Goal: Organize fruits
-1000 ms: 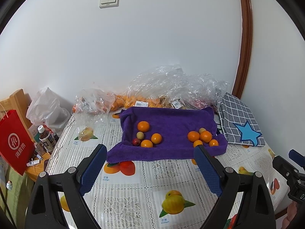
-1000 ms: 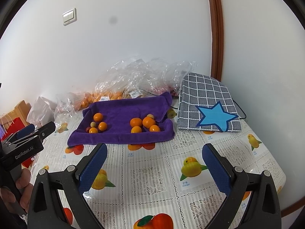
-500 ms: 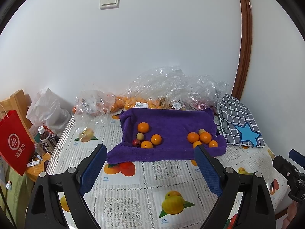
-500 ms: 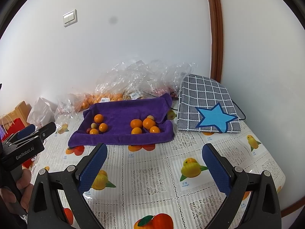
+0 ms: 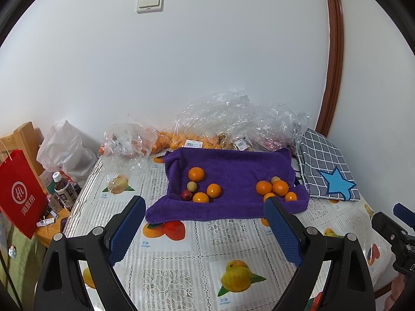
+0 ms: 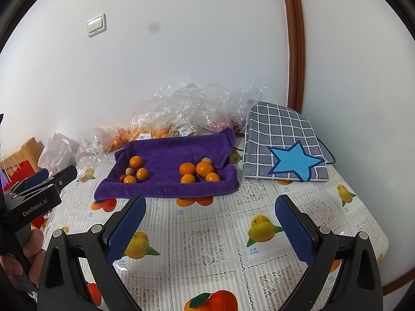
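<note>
A purple towel (image 5: 233,165) (image 6: 166,158) lies on the table with two clusters of fruit on it. The left cluster holds oranges (image 5: 196,174), a small pale green fruit (image 5: 192,186) and a small red fruit (image 5: 186,195). The right cluster holds several oranges (image 5: 280,188) (image 6: 187,169) and a pale fruit (image 6: 206,160). My left gripper (image 5: 203,229) is open and empty, in front of the towel. My right gripper (image 6: 211,224) is open and empty, further back over the tablecloth.
Clear plastic bags (image 5: 233,124) with more oranges lie behind the towel by the wall. A grey checked cushion with a blue star (image 6: 282,150) lies at the right. A red paper bag (image 5: 19,189) and bottles (image 5: 63,189) stand past the table's left edge.
Both grippers have drifted slightly, so the towel sits a touch lower in the right wrist view. The fruit has not moved and both jaws stay open.
</note>
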